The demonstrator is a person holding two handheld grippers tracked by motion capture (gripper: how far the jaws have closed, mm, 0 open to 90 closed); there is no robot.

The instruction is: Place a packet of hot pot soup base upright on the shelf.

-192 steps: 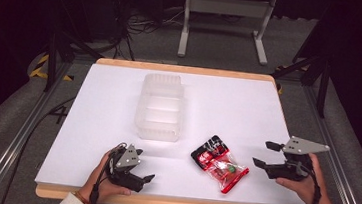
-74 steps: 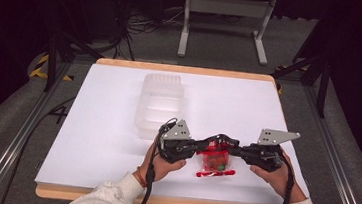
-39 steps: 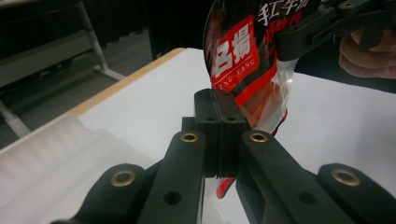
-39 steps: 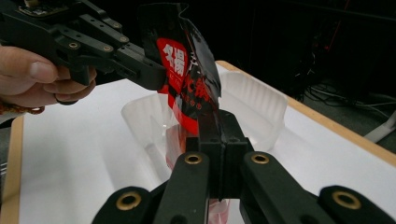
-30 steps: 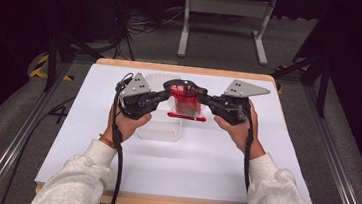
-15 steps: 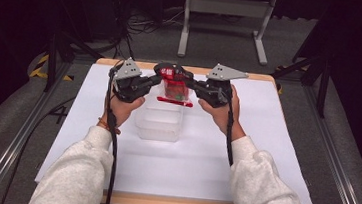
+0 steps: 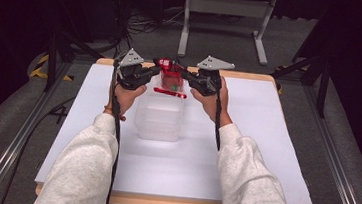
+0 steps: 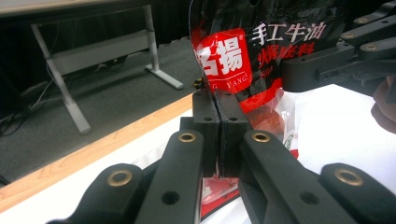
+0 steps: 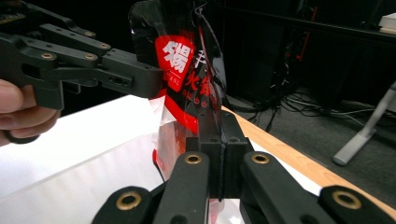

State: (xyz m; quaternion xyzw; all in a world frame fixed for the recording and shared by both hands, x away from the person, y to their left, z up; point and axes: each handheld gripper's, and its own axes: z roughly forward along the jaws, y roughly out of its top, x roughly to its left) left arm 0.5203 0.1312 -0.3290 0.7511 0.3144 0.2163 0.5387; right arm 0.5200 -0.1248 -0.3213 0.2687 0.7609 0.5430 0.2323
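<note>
- The red sauce packet hangs in the air directly above the far end of the clear plastic container, stretched between the two grippers and not touching the container.
- It is a glossy, thin film pouch with printed characters; it looks soft and slippery, and the lower part bulges with a reddish filling, so the weight probably sits low and the pouch will likely sag or swing if one side lets go.
- The flat sealed edges look like the best places to hold: they are thin and empty, so a pinch there would not squeeze the contents.
- The left gripper has its jaws pressed together on the packet's edge on the container's left side; the left gripper view shows the film caught between the closed jaws.
- The right gripper has its jaws clamped likewise on the opposite edge.
- The container is open-topped and seems empty; it sits on the white worktop, slightly left of the middle.
- A hard pull outward could tear the film.
</note>
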